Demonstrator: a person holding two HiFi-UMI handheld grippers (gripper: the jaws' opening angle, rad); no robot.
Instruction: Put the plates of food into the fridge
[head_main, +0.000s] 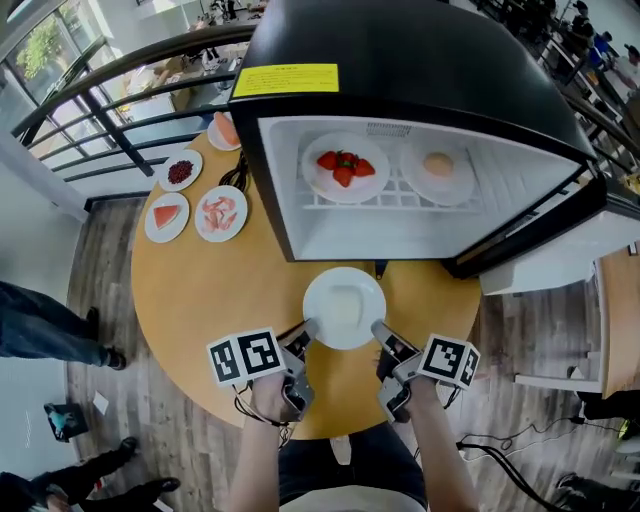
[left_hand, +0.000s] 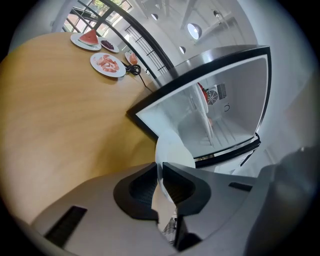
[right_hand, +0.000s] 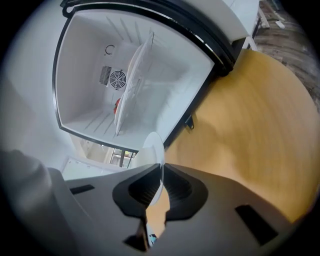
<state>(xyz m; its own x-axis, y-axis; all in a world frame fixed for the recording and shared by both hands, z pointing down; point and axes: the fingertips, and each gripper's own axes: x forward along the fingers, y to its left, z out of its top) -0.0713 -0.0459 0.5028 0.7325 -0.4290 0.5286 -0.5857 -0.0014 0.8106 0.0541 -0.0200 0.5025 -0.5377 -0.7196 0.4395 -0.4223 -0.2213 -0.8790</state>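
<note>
Plate (head_main: 344, 300) clamped between left hand-held gripper (head_main: 308, 329) and right hand-held gripper (head_main: 379, 328).

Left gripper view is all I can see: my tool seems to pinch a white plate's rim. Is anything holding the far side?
Observer: Yes, the right tool is shut on the opposite rim of the white plate.
Operator: Is any food already put away?
Observer: Inside the open fridge, the shelf carries a plate of strawberries.
Operator: Anything next to it?
Observer: A second plate, with something pale orange on it, stands to its right in the head view.
</note>
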